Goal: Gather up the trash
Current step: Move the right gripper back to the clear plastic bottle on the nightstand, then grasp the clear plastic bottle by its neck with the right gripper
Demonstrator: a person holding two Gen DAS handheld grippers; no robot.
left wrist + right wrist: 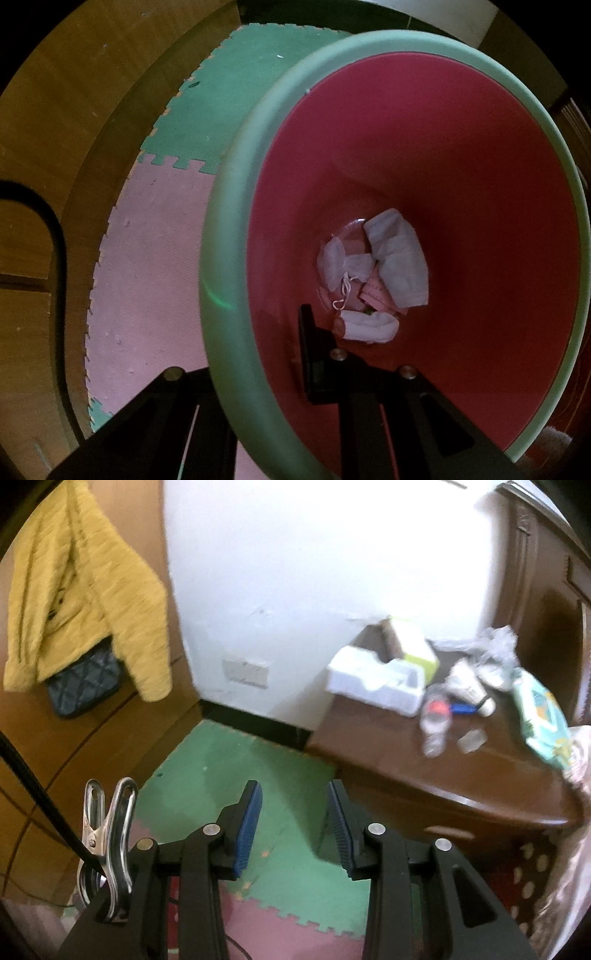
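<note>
L gripper [258, 369] clamps green rim of trash bin [236, 206], smooth pink inside; crumpled white tissues [399, 254] at bottom. R gripper [294, 819] partly apart, empty, over foam mat [236, 760]. Farther: clear plastic bottle [436, 716] on wooden nightstand [443, 775].

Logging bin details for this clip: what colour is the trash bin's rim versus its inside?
The trash bin has a pale green rim and a red-pink inside, clearest in the left wrist view.

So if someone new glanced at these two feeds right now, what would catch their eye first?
In the left wrist view, the big bin, green rim and red inside, fills the frame, with white crumpled trash at its bottom. In the right wrist view, a yellow jacket hangs upper left, and a cluttered brown nightstand with a clear bottle sits right.
</note>
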